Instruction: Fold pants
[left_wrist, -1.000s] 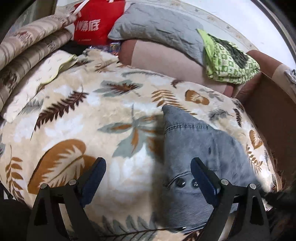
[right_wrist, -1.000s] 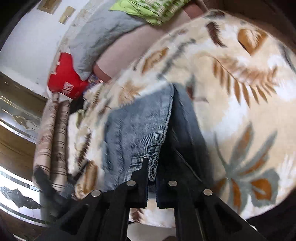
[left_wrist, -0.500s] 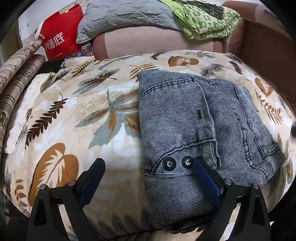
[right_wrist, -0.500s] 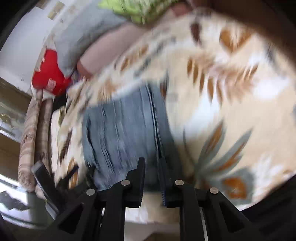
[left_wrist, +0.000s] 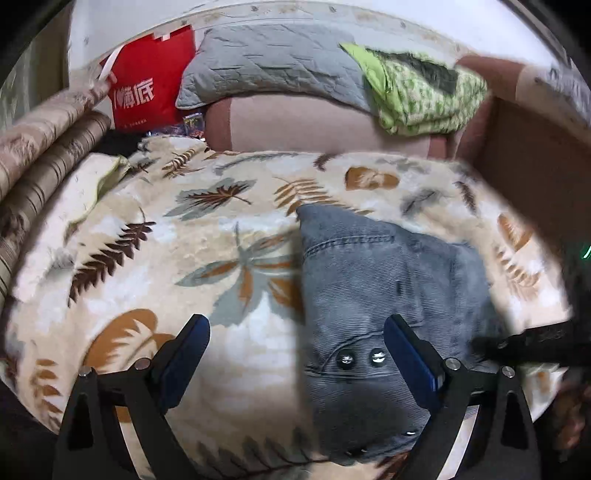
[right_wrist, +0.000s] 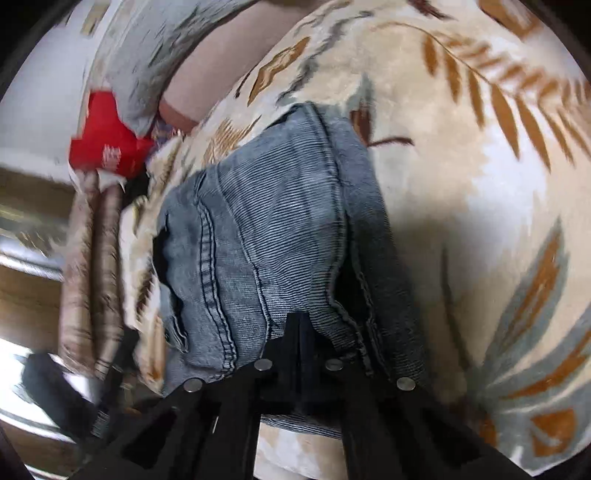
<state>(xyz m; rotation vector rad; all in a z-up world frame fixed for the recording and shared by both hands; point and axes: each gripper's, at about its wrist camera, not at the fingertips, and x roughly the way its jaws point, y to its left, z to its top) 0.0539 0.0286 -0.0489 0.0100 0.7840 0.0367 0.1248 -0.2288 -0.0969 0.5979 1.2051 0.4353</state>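
Grey-blue denim pants (left_wrist: 384, 295) lie folded into a thick bundle on the leaf-patterned blanket (left_wrist: 207, 258); two metal buttons show near their front edge. My left gripper (left_wrist: 295, 339) is open and empty, its right finger over the pants and its left finger over the blanket. In the right wrist view the pants (right_wrist: 266, 236) fill the middle. My right gripper (right_wrist: 299, 325) is shut on the near edge of the pants, at the fold. It also shows in the left wrist view (left_wrist: 535, 343) at the pants' right side.
A red bag (left_wrist: 147, 92), a grey quilted pillow (left_wrist: 273, 70) and a green patterned cloth (left_wrist: 421, 92) sit at the back on a pink cushion (left_wrist: 314, 125). Rolled striped bedding (left_wrist: 44, 155) lies at the left. A brown board (left_wrist: 535, 177) stands at the right.
The left gripper has drawn back and lowered, staying open. The right gripper has moved in and is now shut on the pants' near edge.
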